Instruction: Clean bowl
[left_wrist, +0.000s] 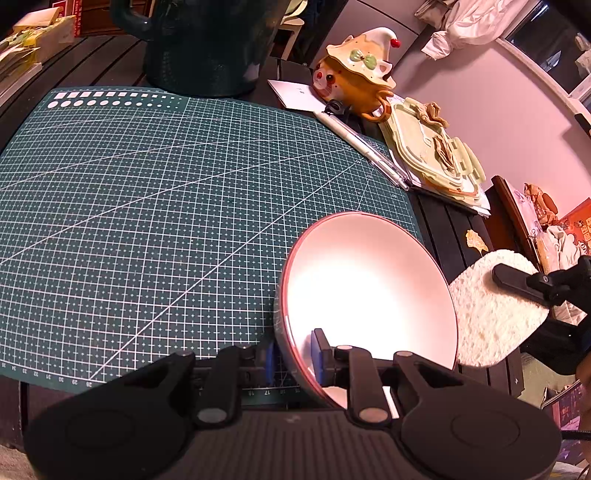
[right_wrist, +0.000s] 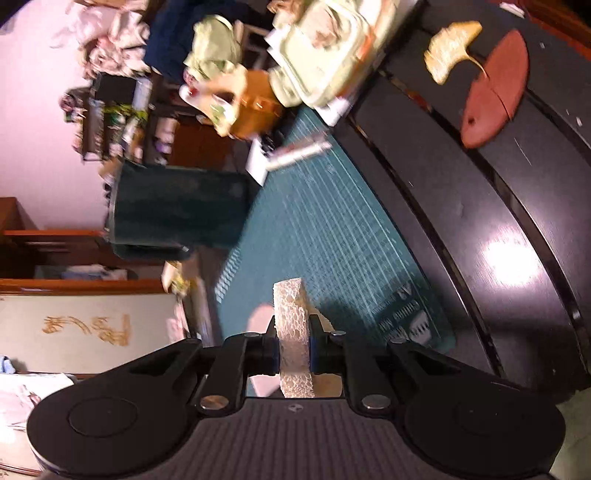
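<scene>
Bowl (left_wrist: 369, 291) time on the dark table (right_wrist: 480, 229). The left claw (left_wrist: 295, 360) pinches the bowl's rim at about 6 o'clock, one blue pad inside the bowl and one outside. The bowl is tipped up on its side, its white inside facing the right, and it has a thin red edge. It sits at about 5 o'clock in the left view, over the near right corner of the green cutting mat (left_wrist: 166, 206).

The right claw (right_wrist: 293, 354) is squeezed shut on a bumpy white sponge (right_wrist: 293, 332). In the left view the sponge (left_wrist: 495, 314) is at about 4 o'clock, just behind the bowl's right edge. I cannot tell if it touches the bowl. The right view is turned sideways and a bit blurry.

Far across the mat, at about 12 o'clock in the left view, stands a big dark green pot (left_wrist: 207, 48). At about 1 o'clock is an orange cat mug (left_wrist: 351, 85) with a creamy hat lid. Beside it lies a white pen (left_wrist: 365, 147) along the mat's edge, and next to that a pale green puzzle model (left_wrist: 432, 155). In the right view, at about 1 o'clock, a yellow leaf (right_wrist: 450, 48) and a red fish-shaped thing (right_wrist: 495, 92) lie on the table, touching each other
</scene>
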